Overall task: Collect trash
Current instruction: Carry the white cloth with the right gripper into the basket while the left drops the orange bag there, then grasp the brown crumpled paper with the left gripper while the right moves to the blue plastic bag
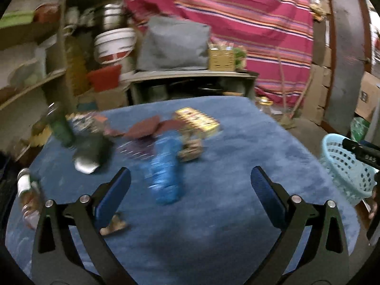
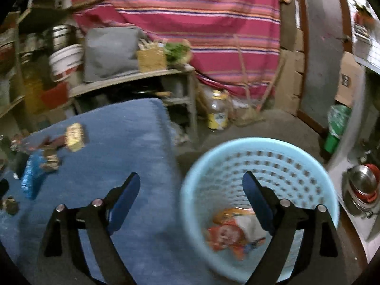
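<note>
Several pieces of trash lie on a blue-covered table: a blue wrapper, a yellow packet, a dark red wrapper, a green bottle and a small brown piece. My left gripper hangs open over the table, nothing between its fingers, the blue wrapper just beyond its left finger. My right gripper stands open and empty across the table's edge and a light blue basket. Orange and white wrappers lie in the basket's bottom. The blue wrapper and yellow packet show at far left.
The basket stands off the table's right side on the floor. Behind the table are a low shelf with a grey cushion, a white bucket and a striped red cloth. A yellow-labelled jar stands on the floor.
</note>
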The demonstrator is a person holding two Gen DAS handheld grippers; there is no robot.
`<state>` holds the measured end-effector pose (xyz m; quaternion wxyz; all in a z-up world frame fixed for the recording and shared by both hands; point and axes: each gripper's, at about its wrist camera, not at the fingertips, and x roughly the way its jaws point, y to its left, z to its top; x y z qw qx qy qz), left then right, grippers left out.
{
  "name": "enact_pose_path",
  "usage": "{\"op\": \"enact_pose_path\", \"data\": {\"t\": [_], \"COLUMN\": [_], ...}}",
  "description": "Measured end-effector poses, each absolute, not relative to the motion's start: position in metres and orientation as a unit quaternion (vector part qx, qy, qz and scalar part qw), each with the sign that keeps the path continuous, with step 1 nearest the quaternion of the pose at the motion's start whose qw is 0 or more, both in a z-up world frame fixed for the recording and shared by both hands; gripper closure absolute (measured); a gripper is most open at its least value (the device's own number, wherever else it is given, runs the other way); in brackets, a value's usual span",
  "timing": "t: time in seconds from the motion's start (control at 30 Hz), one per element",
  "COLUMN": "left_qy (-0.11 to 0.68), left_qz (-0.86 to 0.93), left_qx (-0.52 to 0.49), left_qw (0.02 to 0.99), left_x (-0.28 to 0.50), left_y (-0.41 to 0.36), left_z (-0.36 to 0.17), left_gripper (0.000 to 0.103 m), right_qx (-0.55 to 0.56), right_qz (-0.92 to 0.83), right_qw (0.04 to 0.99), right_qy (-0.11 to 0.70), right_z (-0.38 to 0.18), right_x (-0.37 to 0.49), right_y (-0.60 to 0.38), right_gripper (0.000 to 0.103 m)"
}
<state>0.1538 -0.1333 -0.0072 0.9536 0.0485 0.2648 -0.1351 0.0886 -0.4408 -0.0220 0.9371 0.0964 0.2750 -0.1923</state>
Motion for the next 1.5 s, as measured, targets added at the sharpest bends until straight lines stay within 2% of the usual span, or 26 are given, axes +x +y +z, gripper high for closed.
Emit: {"op": "enact_pose_path", "data": {"t": [0.33,0.63,0.7,0.77,0.8,0.83,1.0,1.5], "left_qy": [0.313,0.375,0.379,0.392,0.397,0.403,0.39,0.284], "left_qz": [-0.058,-0.076,-0.083,-0.093,-0.097,-0.104,-0.11,-0.026], "left_qx": [0.028,0.018,0.02,0.022,0.02,0.016,0.012,-0.008], "left_qw": [0.948,0.924,0.921,0.915,0.913,0.909,0.914,0.958], "left_x": [0.179,0.201,0.202,0.205,0.207,0.209,0.207,0.2], "left_y": [-0.043,-0.032,-0.035,-0.038,-0.038,-0.038,-0.034,0.018], "left_z": [-0.045,-0.068,-0.071,-0.075,-0.076,-0.078,-0.072,-0.02], "left_gripper": [0.005,0.006,0.012,0.028,0.041,0.044,0.049,0.049], "right_qx": [0.052,0.053,0.053,0.05,0.049,0.049,0.044,0.019], "right_qz": [-0.133,-0.113,-0.108,-0.104,-0.101,-0.099,-0.087,-0.041], "right_qw": [0.948,0.944,0.944,0.944,0.944,0.944,0.944,0.948], "right_qy": [0.285,0.306,0.307,0.309,0.31,0.311,0.315,0.316], "right_z": [-0.024,-0.031,-0.032,-0.033,-0.033,-0.034,-0.036,-0.038], "right_x": [0.125,0.148,0.151,0.154,0.156,0.157,0.164,0.19], "right_y": [-0.351,-0.312,-0.304,-0.297,-0.293,-0.29,-0.271,-0.203], "right_gripper": [0.016,0.016,0.016,0.016,0.016,0.016,0.016,0.016]}}
